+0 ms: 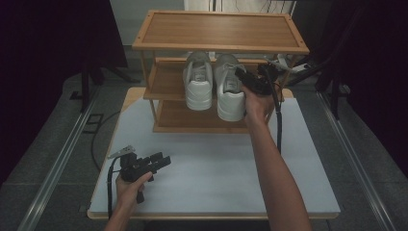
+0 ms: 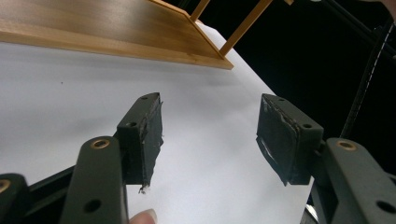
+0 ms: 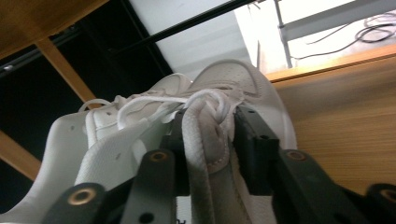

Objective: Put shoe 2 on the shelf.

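Two white sneakers stand heel-out on the middle shelf of a wooden rack (image 1: 221,31). The right sneaker (image 1: 230,89) has my right gripper (image 1: 239,73) at its opening, held from the right side. In the right gripper view, the right gripper (image 3: 210,140) stands open with that sneaker's tongue and lace loop (image 3: 205,116) between its pads, which lie close to it on both sides. The left sneaker (image 3: 74,135) sits beside it. My left gripper (image 1: 163,161) rests low over the white table, open, with nothing between its jaws (image 2: 210,135).
The rack stands at the far edge of the white table (image 1: 216,163), and its lowest shelf (image 2: 93,23) lies just beyond the left gripper. A cable (image 1: 278,120) trails from the right gripper along the forearm. Dark floor and rails flank the table.
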The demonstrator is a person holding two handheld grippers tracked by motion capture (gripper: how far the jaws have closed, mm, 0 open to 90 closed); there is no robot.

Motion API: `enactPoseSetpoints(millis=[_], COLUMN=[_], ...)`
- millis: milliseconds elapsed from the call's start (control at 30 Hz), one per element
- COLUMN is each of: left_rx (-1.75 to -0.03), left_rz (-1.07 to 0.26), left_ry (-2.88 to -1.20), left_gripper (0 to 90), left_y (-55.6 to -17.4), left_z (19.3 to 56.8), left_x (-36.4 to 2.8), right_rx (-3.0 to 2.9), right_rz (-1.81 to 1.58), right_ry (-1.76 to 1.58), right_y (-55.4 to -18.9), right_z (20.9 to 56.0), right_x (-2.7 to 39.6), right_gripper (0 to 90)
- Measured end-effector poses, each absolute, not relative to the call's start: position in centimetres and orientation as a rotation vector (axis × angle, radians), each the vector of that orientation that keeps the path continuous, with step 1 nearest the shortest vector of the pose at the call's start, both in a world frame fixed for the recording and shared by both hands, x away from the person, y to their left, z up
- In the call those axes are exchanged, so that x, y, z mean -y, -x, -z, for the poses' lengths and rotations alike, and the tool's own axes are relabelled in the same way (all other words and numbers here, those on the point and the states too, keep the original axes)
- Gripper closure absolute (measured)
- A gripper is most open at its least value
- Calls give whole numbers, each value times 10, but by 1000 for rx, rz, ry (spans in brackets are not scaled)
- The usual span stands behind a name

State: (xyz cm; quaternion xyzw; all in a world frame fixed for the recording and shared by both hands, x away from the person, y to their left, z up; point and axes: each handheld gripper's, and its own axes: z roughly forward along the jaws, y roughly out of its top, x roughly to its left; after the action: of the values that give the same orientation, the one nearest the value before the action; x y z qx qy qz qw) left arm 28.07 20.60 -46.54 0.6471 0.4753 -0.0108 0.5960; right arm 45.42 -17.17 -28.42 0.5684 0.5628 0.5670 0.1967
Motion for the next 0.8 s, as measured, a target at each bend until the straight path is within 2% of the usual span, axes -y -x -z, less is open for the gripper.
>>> enactPoseSetpoints(millis=[67, 267, 533, 800], left_rx=[-1104, -1105, -1103, -1102], left_rz=[24, 25, 24, 22], left_ry=[-1506, -1509, -1517, -1521], left_gripper=[406, 405, 405, 405], left_y=[-281, -281, -280, -279], left_z=[466, 466, 466, 465], left_x=[-205, -205, -203, -203], right_rx=[-1587, -1593, -1593, -1646], right_rz=[-1608, -1655, -1626, -1599], right_ry=[-1580, -1551, -1460, -1310], right_y=[-455, -452, -434, -390], right_z=[284, 278, 266, 259], right_x=[174, 174, 179, 185], right_gripper=[611, 555, 543, 576])
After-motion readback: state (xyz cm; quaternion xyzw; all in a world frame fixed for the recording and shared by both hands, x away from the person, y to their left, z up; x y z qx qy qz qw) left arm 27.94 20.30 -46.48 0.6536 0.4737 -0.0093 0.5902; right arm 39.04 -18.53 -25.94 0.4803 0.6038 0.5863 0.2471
